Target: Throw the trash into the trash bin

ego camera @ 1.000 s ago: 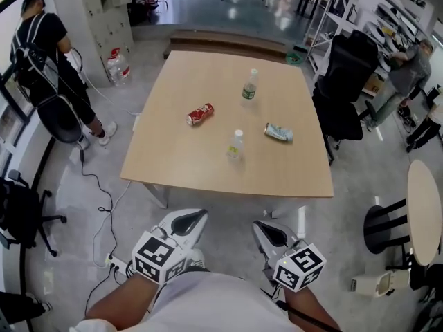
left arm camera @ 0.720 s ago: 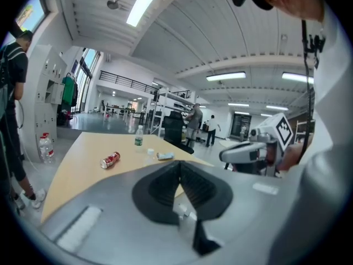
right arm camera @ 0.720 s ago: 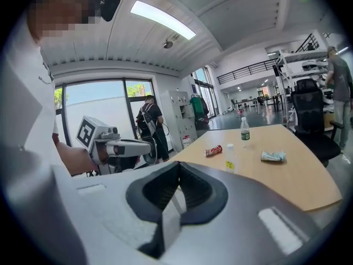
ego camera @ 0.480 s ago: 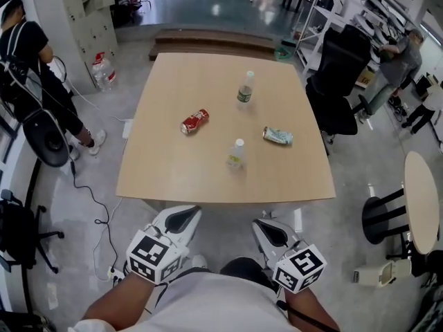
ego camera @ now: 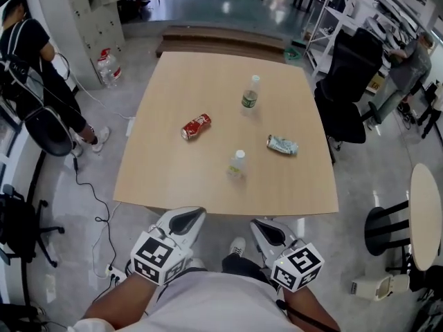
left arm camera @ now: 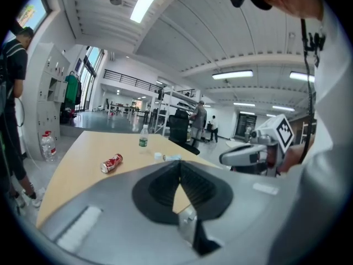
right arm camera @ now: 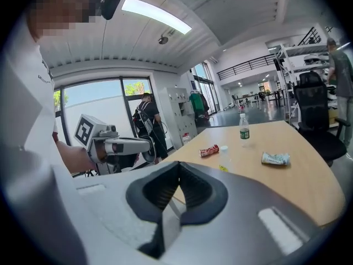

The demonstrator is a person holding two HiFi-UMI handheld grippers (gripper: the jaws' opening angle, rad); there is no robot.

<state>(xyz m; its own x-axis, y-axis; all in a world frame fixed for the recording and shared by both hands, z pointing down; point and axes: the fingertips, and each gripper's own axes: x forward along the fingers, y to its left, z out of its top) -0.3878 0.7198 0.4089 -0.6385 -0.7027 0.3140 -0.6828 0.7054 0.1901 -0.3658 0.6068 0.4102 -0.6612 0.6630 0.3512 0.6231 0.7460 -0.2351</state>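
1. Trash on counter (ego camera: 159,171): red can (ego camera: 196,126) lying left of centre; crushed wrapper (ego camera: 282,144) towards right edge; green-labelled bottle (ego camera: 250,95) upright, farthest; small clear bottle (ego camera: 237,163) upright, nearest.
2. Left hand-held gripper (ego camera: 188,216): jaws pressed together, nothing between, short of counter's near edge.
3. Right hand-held gripper (ego camera: 263,228): jaws likewise together, empty.

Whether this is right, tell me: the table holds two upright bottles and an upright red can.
Wrong on the red can: it lies on its side, as the head view shows. The rest holds.
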